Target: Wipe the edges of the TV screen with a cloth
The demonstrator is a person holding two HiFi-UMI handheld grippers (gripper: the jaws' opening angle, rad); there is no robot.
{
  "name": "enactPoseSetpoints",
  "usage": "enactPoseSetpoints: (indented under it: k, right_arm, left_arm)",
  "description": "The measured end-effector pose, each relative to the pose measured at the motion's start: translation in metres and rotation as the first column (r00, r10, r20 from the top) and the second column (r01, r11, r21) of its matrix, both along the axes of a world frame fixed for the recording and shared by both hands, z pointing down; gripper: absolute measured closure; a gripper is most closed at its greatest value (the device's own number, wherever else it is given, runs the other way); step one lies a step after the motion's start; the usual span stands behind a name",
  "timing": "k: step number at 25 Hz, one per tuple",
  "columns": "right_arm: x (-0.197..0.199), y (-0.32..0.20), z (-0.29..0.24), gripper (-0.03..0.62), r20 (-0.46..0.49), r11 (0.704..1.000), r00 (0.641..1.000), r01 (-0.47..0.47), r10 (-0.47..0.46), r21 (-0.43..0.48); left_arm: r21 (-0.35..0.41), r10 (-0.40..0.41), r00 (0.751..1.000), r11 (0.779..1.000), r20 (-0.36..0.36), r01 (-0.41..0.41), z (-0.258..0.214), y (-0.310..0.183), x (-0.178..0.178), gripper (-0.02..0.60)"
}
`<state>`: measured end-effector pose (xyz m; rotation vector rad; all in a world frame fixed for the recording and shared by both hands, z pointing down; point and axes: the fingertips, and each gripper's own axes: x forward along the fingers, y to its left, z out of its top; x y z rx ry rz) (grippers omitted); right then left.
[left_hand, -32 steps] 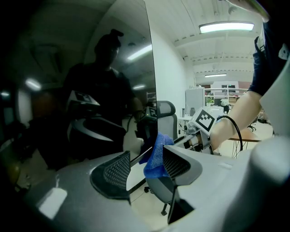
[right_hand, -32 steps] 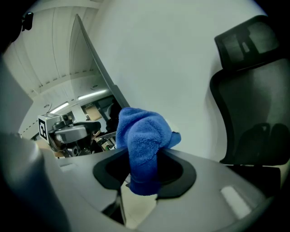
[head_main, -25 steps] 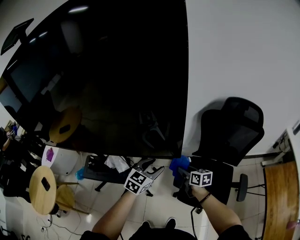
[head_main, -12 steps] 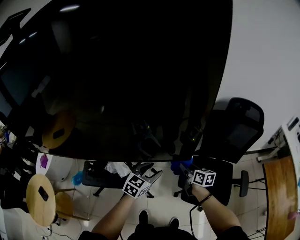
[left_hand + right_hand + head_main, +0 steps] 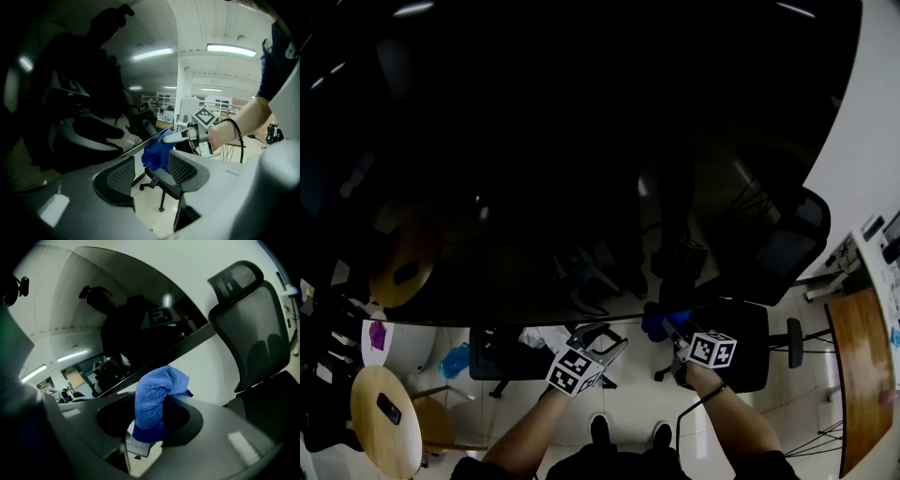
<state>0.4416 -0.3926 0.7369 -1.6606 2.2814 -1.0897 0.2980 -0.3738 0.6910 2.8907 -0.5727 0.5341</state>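
Since the right gripper [image 5: 673, 336], clamped on the blue cloth [image 5: 157, 394], had left the TV screen's [image 5: 581, 141] corner, wiping along the edge above its jaws looked underway; left gripper [image 5: 600, 339] gaped empty.

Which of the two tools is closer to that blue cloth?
Right. The right tool grips the blue cloth; the left tool hangs to its left, apart from it, jaws open and empty.

Left tongs [image 5: 152, 165] agape, empty — right tongs [image 5: 151, 414] clamped, forearms forward

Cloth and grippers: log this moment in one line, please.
right gripper: shut on cloth | cloth: at TV bottom edge | left gripper: open, empty
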Motion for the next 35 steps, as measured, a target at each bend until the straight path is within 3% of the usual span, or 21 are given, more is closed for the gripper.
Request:
enactPoseSetpoints:
  k: [9,21,28,35]
  right_arm:
    - [-0.060,-0.005,-0.004,0.435,0.004,1.000,1.000,-0.015,0.015,0.003]
    - [-0.118,-0.019,-0.005,0.436,0.023,1.000,1.000,0.005,-0.006,0.016]
    - [-0.183,-0.024,-0.001,0.435,0.036,1.000,0.999,0.025,-0.025,-0.003]
    - [-0.260,-0.037,-0.001,0.434,0.041,1.000,0.999,-0.028,0.028,-0.004]
  left_arm:
    - [-0.004,-0.016,1.000,1.000,-0.026,0.015,0.008,0.000,-0.058,0.368]
    - [0.011,-0.102,0.995,0.995,0.013,0.102,0.014,0.005,-0.135,0.368]
    - [0.000,-0.102,0.995,0.995,-0.008,0.102,0.014,-0.002,-0.188,0.368]
    - [-0.010,-0.053,0.998,0.999,-0.020,0.053,0.015,-0.029,-0.263,0.368]
